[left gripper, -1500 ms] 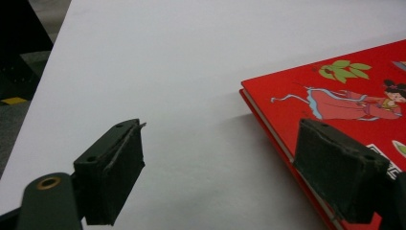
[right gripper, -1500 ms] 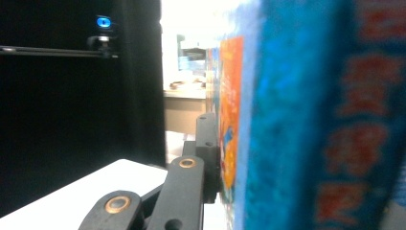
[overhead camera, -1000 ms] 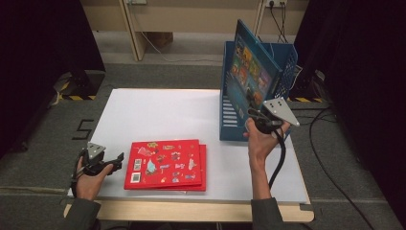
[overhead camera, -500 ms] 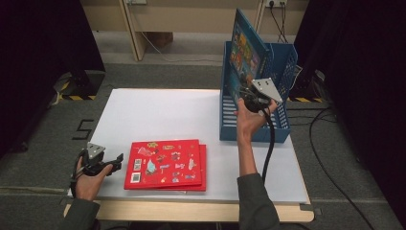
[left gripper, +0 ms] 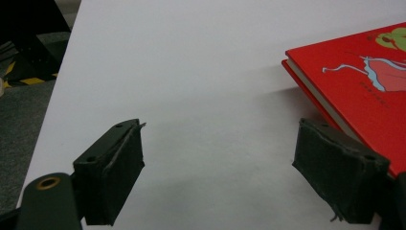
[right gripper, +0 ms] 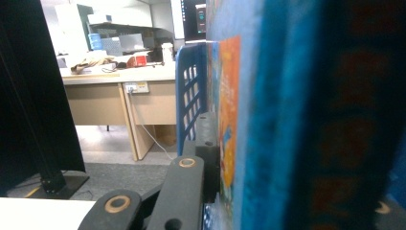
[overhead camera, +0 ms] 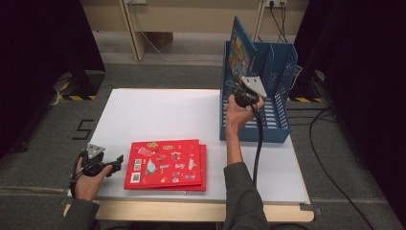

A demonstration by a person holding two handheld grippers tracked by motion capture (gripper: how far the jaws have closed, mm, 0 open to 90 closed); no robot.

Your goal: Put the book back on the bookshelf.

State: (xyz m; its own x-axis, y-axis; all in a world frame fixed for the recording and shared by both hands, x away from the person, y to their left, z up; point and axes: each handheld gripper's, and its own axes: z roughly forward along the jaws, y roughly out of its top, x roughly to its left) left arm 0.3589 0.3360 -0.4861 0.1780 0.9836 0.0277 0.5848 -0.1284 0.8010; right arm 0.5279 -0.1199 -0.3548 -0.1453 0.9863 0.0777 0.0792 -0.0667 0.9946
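A blue picture book (overhead camera: 239, 48) stands upright at the left end of the blue file rack (overhead camera: 277, 130), its lower edge hidden behind my hand. My right gripper (overhead camera: 241, 94) is shut on it from the near side. In the right gripper view the blue picture book's cover (right gripper: 287, 120) looms close, with one black jaw of the right gripper (right gripper: 225, 153) pressed flat on it and the other jaw hidden behind. Two stacked red books (overhead camera: 165, 164) lie at the table's front. My left gripper (overhead camera: 114, 164) rests open just left of them, with bare table between its jaws (left gripper: 218, 167) and a red book's corner (left gripper: 364, 96) beside the right pad.
The white table (overhead camera: 158, 112) carries the rack at its right rear. The rack's lattice wall (right gripper: 191, 96) rises just left of the held book. A cable (overhead camera: 258, 143) trails from the right gripper along my forearm. Dark curtains flank both sides, with desks and cables beyond the far edge.
My right hand has carried the blue book leftward and down, from above the rack's right side to its left end, and the book now stands more upright. The left gripper has kept still.
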